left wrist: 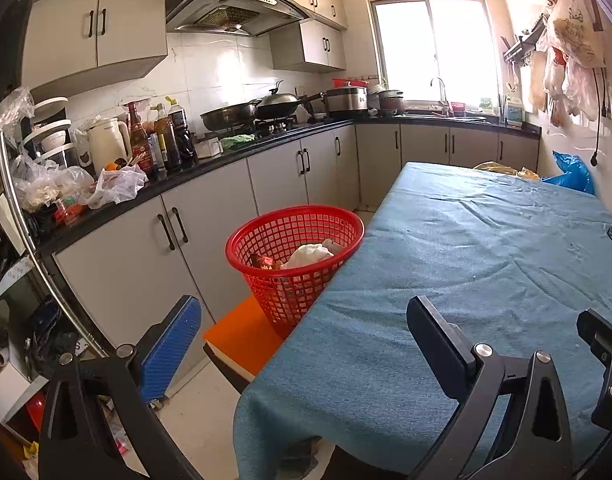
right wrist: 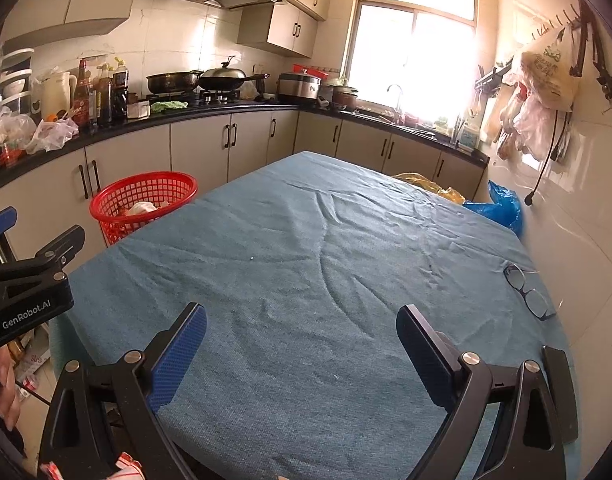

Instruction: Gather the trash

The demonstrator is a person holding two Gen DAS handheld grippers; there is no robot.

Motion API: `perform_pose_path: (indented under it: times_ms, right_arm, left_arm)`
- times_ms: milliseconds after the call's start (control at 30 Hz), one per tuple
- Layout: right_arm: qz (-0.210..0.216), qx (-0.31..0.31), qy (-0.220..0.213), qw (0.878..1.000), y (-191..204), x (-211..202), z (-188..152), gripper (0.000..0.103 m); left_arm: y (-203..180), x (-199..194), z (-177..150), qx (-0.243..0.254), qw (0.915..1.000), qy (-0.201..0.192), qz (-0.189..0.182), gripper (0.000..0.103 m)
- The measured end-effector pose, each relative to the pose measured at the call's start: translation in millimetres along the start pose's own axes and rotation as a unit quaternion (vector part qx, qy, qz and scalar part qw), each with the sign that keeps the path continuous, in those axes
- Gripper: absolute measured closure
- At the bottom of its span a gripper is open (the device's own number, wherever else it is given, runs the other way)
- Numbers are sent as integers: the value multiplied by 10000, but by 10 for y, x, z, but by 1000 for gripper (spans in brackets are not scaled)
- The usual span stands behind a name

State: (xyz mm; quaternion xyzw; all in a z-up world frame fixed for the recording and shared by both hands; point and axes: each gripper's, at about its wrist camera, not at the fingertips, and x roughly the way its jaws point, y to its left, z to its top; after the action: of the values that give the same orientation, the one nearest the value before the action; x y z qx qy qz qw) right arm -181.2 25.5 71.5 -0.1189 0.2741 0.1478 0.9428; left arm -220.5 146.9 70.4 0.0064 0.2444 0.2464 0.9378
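A red mesh basket stands on an orange stool beside the table's left edge; it holds a crumpled white tissue and a dark wrapper. The right wrist view shows the same basket at the left. My left gripper hangs open over the table's near left corner, nothing between its fingers. My right gripper is open above the blue tablecloth, also holding nothing. The left gripper's body shows at the left edge of the right wrist view.
Black glasses lie near the table's right edge. A yellow bag and a blue bag sit at the far right corner. The kitchen counter along the left carries bottles, woks and plastic bags. Clutter lies on the floor at lower left.
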Motion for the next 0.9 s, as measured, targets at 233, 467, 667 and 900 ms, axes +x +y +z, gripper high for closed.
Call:
perform_pose_path:
  times_ms: [233,467,667,900]
  right_arm:
    - [-13,-34,38,10000,14,7,-25,5]
    - [-16,-60,56,10000,27,14,-31,5]
    - [-24,-73,66,9999,30,27,-36,5]
    - [-40,-103,66,9999,49,23,-52,5]
  left_arm:
    - [27,18,-9,-14,10000,13,56,1]
    - [45,32,-17,-13,10000,16,89,1]
    - [62,34,-28,-3,9999,0,112,1]
    - [80,32,-29,-1,9999,-2,118,1]
